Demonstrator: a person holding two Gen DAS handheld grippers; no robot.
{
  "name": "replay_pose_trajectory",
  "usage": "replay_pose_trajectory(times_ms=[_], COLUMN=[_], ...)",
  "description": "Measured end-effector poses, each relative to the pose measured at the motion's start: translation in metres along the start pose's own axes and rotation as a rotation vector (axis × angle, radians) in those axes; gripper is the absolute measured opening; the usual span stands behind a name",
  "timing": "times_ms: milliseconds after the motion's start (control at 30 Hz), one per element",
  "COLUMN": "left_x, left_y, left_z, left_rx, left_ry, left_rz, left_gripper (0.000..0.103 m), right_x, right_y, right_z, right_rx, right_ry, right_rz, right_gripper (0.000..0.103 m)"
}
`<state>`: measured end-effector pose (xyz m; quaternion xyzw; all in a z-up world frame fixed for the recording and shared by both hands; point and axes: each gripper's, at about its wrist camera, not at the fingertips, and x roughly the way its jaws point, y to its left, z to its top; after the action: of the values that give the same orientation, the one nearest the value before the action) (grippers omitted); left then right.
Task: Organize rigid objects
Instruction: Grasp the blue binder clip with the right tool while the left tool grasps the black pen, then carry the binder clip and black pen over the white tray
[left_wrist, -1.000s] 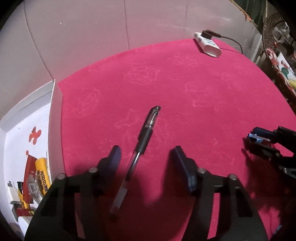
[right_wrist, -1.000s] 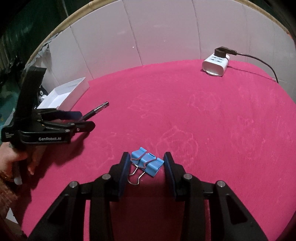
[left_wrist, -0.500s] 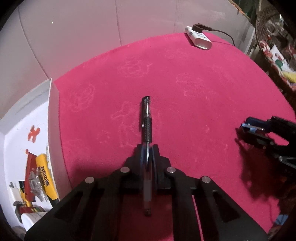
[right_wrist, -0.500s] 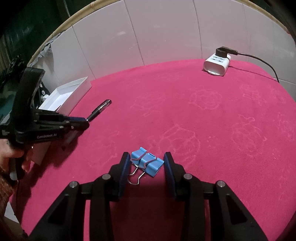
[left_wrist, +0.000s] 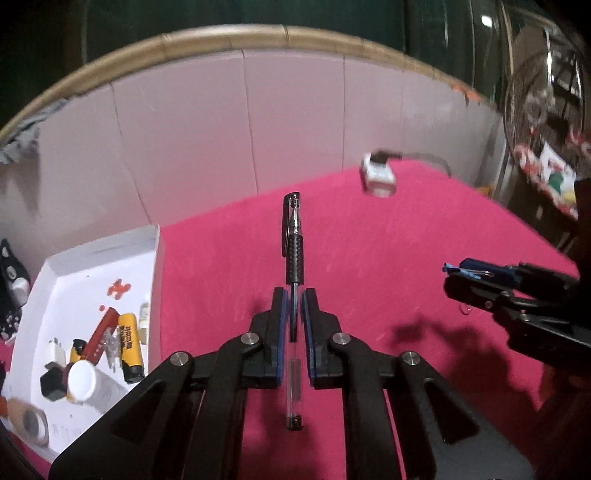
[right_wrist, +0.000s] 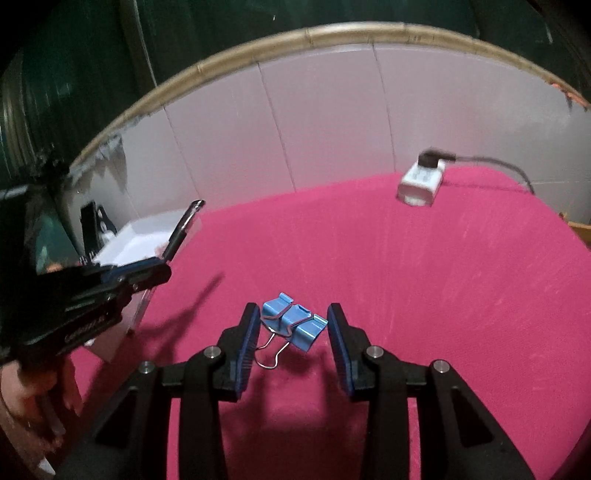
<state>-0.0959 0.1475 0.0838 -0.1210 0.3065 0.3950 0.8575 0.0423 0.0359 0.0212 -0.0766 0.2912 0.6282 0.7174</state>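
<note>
My left gripper (left_wrist: 293, 301) is clamped on the pen (left_wrist: 294, 258) — a clear barrel with a black ribbed grip and a black cap with a clip. It points straight ahead, capped end far, tail end near me, lifted off the red cloth (left_wrist: 369, 240). To its left sits the white box (left_wrist: 66, 266), holding a yellow tube, a red piece, a white cap and other small bits. Between the spread fingers of my right gripper (right_wrist: 291, 325) are the blue binder clips (right_wrist: 295, 325) — bunched together, wire handles toward me, touching my left finger.
</note>
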Motion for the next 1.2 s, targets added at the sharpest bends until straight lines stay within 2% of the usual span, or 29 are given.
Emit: replay_pose_trajectory(times_ms=[133,300,467,767,1200], left_x=[-0.031,-0.058,-0.078,-0.102,-0.119], left_y=[-0.001,-0.006,-0.002,0.019,0.049], left_z=[0.003,0.009,0.011,0.007,-0.005], left_rx=[-0.040,-0.039,-0.047,-0.093,-0.153], left_ry=[-0.096,-0.189,-0.241,-0.290,-0.313], left_rz=[0.015,0.044,0.064,0.092,0.130], left_gripper=[0.008,0.008,0.008,0.008,0.008], right_x=[-0.030,-0.048,-0.056,-0.068,-0.056], right_y=[0.007,0.020,0.035,0.053,0.104], right_z=[0.008,0.019,0.024,0.033,0.045], right_rx=[0.001,-0.016,-0.052,-0.073,-0.165], right_ry=[-0.131,-0.205,-0.263,-0.319,-0.306], right_rz=[-0.016,-0.002,0.008,0.028,0.096], right_gripper=[0.037,0.037,0.037,0.037,0.037])
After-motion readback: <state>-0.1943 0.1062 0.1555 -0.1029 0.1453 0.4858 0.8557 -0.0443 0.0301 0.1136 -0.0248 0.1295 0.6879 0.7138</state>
